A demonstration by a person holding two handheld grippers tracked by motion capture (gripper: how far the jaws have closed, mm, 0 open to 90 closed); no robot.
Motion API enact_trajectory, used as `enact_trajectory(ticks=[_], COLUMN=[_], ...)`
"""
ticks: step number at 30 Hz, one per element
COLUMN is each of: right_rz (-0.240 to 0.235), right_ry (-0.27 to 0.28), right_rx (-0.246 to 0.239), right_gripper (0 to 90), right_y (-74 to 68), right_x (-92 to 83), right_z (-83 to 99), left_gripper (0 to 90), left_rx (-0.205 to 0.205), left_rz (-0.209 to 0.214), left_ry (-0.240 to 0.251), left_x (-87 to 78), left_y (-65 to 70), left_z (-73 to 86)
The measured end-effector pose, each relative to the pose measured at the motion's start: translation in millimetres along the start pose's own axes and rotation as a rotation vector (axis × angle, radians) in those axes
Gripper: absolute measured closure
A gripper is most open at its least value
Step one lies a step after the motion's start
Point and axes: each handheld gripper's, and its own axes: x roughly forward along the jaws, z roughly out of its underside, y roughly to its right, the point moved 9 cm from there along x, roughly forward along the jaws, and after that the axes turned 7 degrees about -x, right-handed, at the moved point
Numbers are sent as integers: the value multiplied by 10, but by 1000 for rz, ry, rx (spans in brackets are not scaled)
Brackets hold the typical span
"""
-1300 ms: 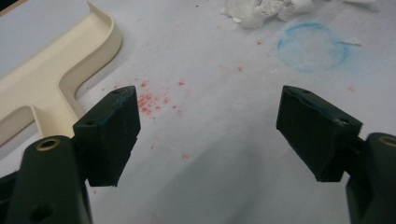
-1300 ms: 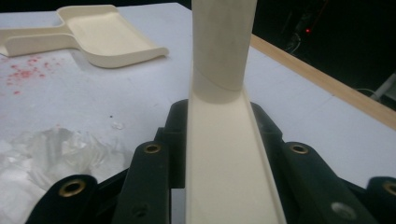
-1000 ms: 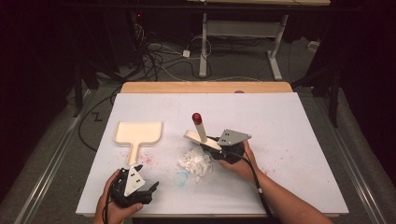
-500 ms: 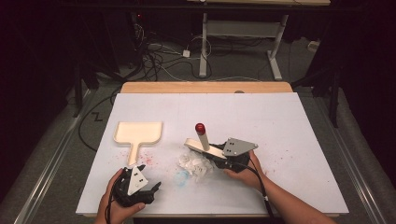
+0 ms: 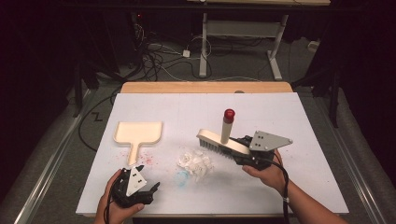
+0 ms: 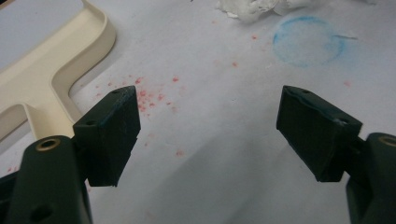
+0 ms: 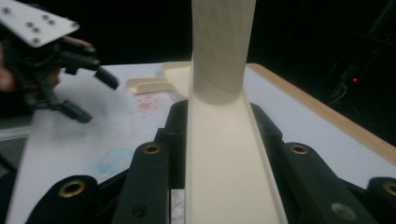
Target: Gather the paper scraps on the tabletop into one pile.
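Observation:
My right gripper (image 5: 240, 151) is shut on the back of a cream brush (image 5: 218, 141) and holds it above the table, bristles down and its red-capped handle (image 5: 229, 113) upright. In the right gripper view the brush back (image 7: 224, 154) runs between the black jaws. A pile of white paper scraps (image 5: 196, 162) lies on the table to the left of the brush, apart from it. The cream dustpan (image 5: 138, 133) lies flat at the left. Just short of the dustpan handle (image 6: 42, 88), my left gripper (image 5: 153, 192) rests near the front edge, open and holding nothing (image 6: 210, 126).
The white sheet (image 5: 289, 121) that covers the table carries red specks (image 5: 148, 160) and a blue ring stain (image 5: 181, 177). A wooden edge (image 5: 205, 87) runs along the far side. Cables and desk legs stand on the floor beyond. The sheet's right half is bare.
My right gripper has lifted the brush and carried it to the right, away from the paper pile. The left gripper has stayed put.

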Motion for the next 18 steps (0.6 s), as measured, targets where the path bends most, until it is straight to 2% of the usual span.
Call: enact_trajectory(ticks=[5,11,15,16,18], right_rz=[-72,-135,-195,-198,-211], right_ry=[-36,-88,-111,-123,-142], right_rx=[0,27,35,16,6], right_gripper=[676,677,676,676,677], right_y=[-278,-513,-648,-669,-702], right_x=[-116,-191,-160,-131,-75], right_z=[56,209,281,301,346], left_gripper=[206,206,206,206,206], left_rx=[-2,4,3,7,8], left_rz=[-3,0,1,2,6], left_ry=[6,6,6,5,5], left_x=[-18,-15,-12,-8,1], left_y=[-5,-1,-1,1,15], left_z=[-12,-16,-22,-23,-25])
